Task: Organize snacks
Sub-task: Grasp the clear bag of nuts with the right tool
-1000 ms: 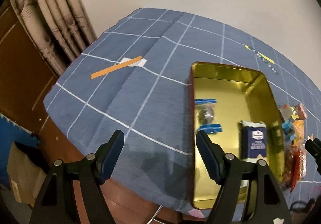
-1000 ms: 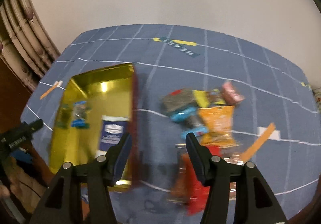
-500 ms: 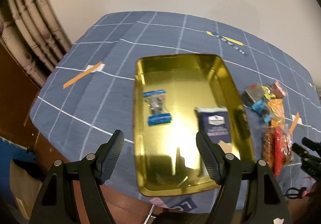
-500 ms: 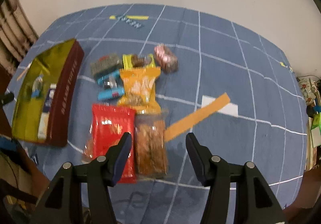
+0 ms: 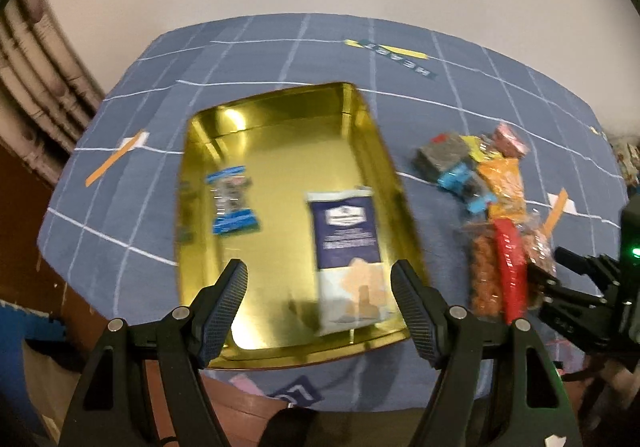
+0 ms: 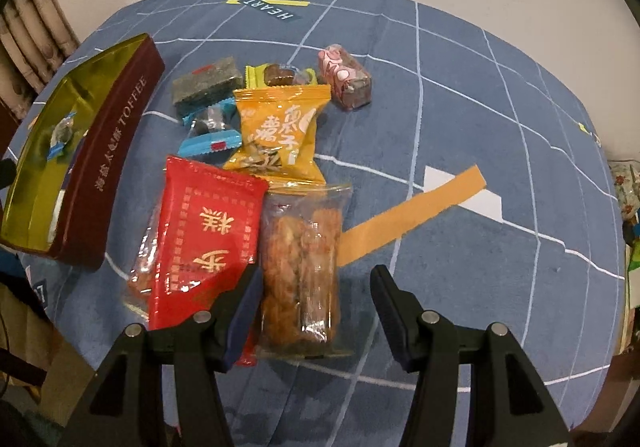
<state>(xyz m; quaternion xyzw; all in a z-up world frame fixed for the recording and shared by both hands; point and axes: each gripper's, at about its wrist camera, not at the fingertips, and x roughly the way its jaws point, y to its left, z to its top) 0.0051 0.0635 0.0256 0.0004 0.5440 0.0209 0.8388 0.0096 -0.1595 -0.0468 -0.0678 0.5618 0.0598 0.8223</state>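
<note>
two snacks lie in the gold tin (image 5: 360, 151) at frame centre, the snack pile (image 6: 256, 167) waits on the counter, and both the left claw (image 5: 320, 307) and right claw (image 6: 316, 311) gape empty.

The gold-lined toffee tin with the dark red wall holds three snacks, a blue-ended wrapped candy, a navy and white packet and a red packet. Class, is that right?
Not quite. The gold-lined toffee tin holds only two snacks: the blue-ended wrapped candy and the navy and white packet. The red packet lies outside on the blue cloth, as both wrist views show.
</note>
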